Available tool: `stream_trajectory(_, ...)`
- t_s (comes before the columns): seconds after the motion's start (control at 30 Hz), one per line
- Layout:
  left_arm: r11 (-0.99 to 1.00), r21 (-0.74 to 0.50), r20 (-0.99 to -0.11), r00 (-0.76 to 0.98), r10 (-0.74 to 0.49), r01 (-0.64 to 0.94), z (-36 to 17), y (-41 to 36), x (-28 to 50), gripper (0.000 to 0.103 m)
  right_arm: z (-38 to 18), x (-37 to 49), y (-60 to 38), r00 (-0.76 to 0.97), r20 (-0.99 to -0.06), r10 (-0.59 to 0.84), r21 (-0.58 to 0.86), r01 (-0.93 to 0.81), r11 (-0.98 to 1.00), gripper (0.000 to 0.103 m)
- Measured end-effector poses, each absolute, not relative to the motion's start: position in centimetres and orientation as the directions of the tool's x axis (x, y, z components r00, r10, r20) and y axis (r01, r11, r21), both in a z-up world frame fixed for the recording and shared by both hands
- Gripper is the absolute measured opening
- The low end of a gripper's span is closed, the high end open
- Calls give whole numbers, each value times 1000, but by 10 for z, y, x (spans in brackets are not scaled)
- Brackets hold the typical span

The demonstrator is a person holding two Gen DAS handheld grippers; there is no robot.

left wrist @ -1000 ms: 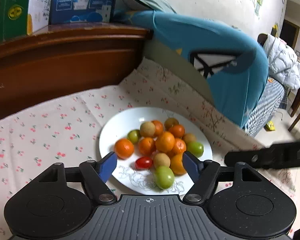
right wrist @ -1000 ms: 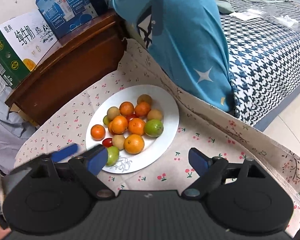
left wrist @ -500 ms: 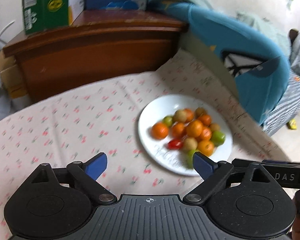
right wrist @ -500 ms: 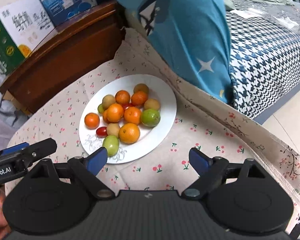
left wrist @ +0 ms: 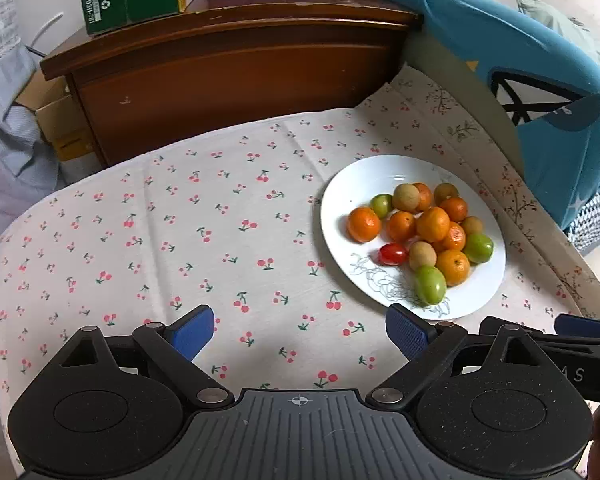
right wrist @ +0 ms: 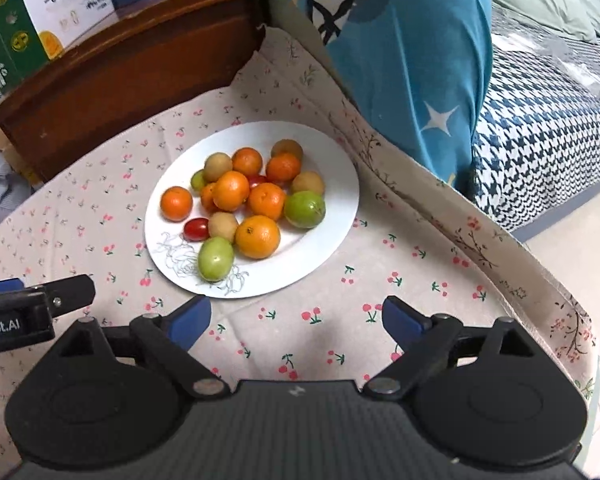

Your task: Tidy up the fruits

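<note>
Left gripper (left wrist: 300,330) has swung off the plate (left wrist: 484,300) — both it and right gripper (right wrist: 296,316) gape empty, jaws just widened, presumably readying for a fruit pick.

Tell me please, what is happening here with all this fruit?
A person holds a hand-held gripper in each hand above a table with a cherry-print cloth. The left hand-held gripper and the right hand-held gripper have both just been opening and hold nothing. All the fruit, oranges, green and tan ones and a red tomato, lies piled on the white plate. No sorting has begun.
</note>
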State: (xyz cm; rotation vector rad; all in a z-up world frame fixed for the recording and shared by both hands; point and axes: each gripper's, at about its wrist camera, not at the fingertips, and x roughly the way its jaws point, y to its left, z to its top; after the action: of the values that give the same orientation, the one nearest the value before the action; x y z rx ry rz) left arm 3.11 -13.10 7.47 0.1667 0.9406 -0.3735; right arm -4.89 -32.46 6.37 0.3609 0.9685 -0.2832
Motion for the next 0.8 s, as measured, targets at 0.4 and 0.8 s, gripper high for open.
stream_trajectory(0.4,933,14,-828,528,-191,359,70,-133,35,94,63,-42,-320,527,-844,-98,156,416,896,94)
stream_trajectory(0.8,934,44,-829,535,-163,354,67,-135,34,94,63,-42,-319,527,-844,-102,150,414,898,94)
